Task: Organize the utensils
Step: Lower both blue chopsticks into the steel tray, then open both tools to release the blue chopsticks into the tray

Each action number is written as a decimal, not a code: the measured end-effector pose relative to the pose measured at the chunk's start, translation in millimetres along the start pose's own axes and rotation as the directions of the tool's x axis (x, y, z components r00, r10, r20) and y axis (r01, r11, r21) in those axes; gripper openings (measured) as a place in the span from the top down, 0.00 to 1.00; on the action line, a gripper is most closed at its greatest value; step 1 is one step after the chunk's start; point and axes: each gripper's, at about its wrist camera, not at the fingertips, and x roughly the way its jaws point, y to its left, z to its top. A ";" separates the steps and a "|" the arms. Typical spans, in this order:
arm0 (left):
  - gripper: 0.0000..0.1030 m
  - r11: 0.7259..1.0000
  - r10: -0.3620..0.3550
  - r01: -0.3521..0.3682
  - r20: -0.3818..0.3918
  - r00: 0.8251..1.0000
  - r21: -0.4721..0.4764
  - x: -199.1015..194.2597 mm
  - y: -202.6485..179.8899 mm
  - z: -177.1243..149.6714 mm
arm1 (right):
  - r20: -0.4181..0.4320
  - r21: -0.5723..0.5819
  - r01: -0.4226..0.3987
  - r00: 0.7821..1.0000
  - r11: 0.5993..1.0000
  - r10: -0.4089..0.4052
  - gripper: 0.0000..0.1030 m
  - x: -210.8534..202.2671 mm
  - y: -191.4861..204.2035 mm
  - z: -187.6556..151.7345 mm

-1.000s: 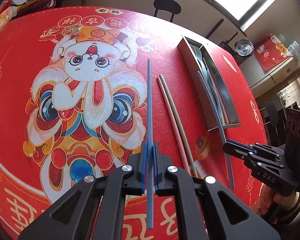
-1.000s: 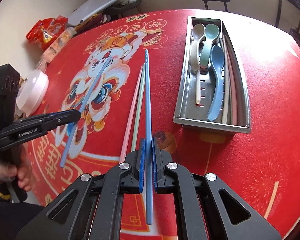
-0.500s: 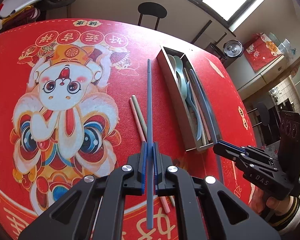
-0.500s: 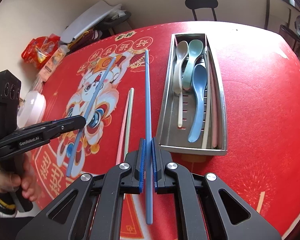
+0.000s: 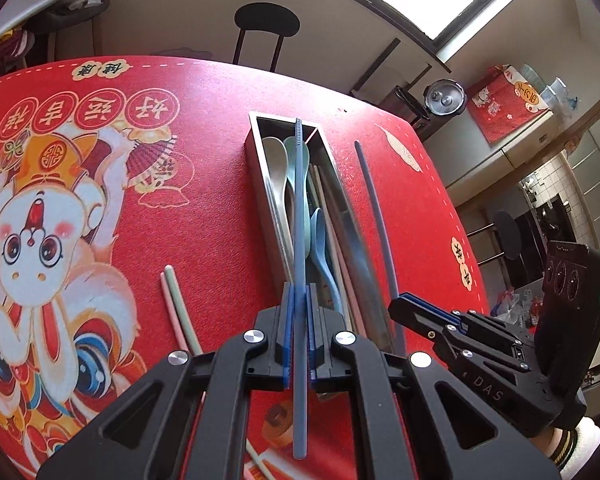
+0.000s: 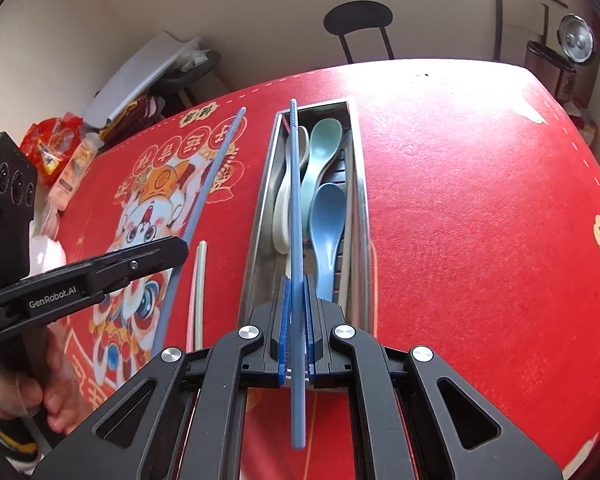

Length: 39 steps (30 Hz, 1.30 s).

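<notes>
My left gripper [image 5: 298,300] is shut on a blue chopstick [image 5: 299,216] and holds it above and along the steel utensil tray [image 5: 258,168]. My right gripper [image 6: 296,292] is shut on a second blue chopstick [image 6: 295,200], also lined up over the tray [image 6: 260,208]. The tray holds a white spoon [image 6: 281,216], a green spoon [image 6: 320,148], a blue spoon [image 6: 327,220] and several chopsticks. A pink and a green chopstick [image 5: 178,304] lie on the red cloth left of the tray. The right gripper also shows in the left wrist view [image 5: 408,308], with its chopstick [image 5: 374,196] right of the tray.
The red printed tablecloth [image 6: 480,220] covers a round table. A black chair [image 5: 266,36] stands behind the far edge. Snack packets [image 6: 56,148] and a white bowl [image 6: 50,252] sit at the left edge. A pressure cooker [image 5: 444,98] stands beyond the table.
Both grippers have moved forward and toward the tray, each still holding its blue chopstick. The chopsticks now hang over the tray instead of over the cloth left of it.
</notes>
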 end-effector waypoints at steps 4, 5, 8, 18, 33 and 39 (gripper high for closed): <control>0.94 1.000 -0.005 0.005 0.000 1.000 -0.027 18.8 -7.5 18.5 | -0.020 0.030 0.018 1.000 0.999 -0.017 0.94 12.4 -12.6 12.2; 0.94 1.000 -0.001 0.001 -0.001 1.000 -0.030 23.6 -9.4 22.0 | -0.023 0.032 0.022 1.000 0.999 -0.021 0.94 15.0 -13.7 13.8; 0.94 0.999 0.004 -0.005 -0.010 1.000 -0.053 38.4 -11.1 32.7 | -0.035 0.043 0.028 0.999 0.999 -0.026 0.94 24.7 -17.8 20.3; 0.94 0.995 0.025 -0.031 -0.063 0.998 -0.098 71.4 -13.7 35.2 | -0.057 0.082 0.030 0.998 0.996 -0.025 0.94 44.5 -24.2 30.5; 0.70 0.998 0.020 -0.022 -0.039 0.999 -0.065 53.7 -14.7 37.6 | -0.045 0.098 0.025 0.999 0.995 -0.021 0.92 35.4 -19.0 30.7; 0.42 0.994 0.104 -0.104 0.014 0.995 0.035 22.7 -14.1 29.1 | -0.015 0.082 0.064 0.998 0.995 -0.063 0.49 11.5 -10.5 19.5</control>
